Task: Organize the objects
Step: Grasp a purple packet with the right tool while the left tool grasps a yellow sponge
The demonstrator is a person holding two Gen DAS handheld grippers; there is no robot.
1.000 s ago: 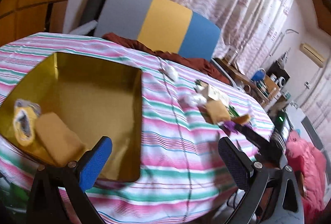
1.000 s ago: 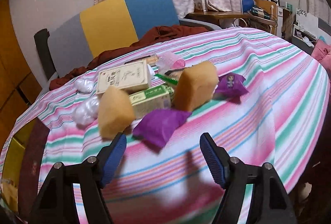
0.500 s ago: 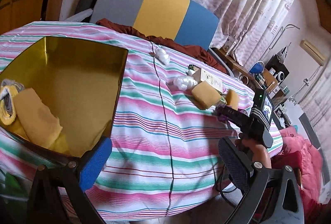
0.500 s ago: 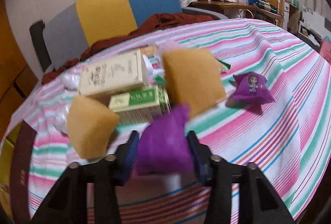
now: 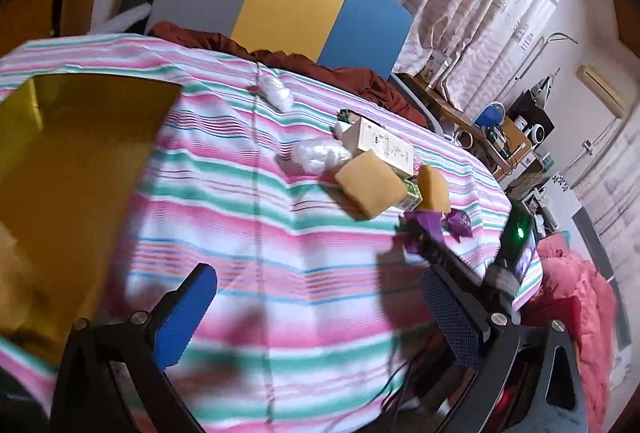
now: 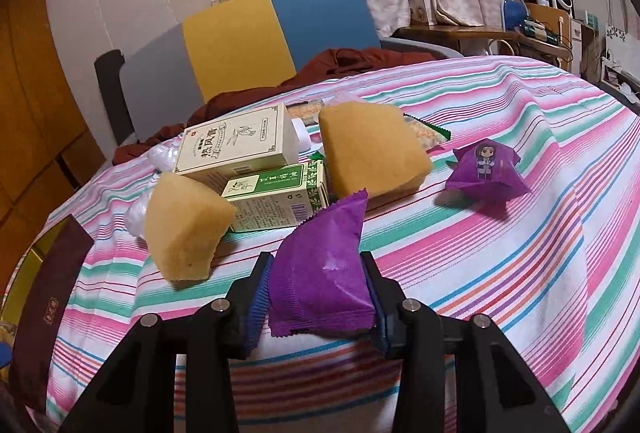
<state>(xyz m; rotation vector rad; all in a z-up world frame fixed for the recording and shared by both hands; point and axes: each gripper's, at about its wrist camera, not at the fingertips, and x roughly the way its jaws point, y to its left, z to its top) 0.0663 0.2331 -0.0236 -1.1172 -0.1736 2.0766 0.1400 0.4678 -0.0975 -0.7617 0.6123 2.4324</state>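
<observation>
Right gripper (image 6: 316,293) has just closed, grasping a purple packet (image 6: 320,273); left gripper (image 5: 320,309) gapes, holding nothing.

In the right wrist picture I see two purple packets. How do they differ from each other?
The plain purple packet is clamped between the pads of the right gripper, while the purple packet with a cartoon figure lies free on the striped tablecloth. The plain purple packet shows no print; the other shows a small figure. The held one stands with a corner up; the other lies spread out. Both are purple sealed wrappers.
</observation>
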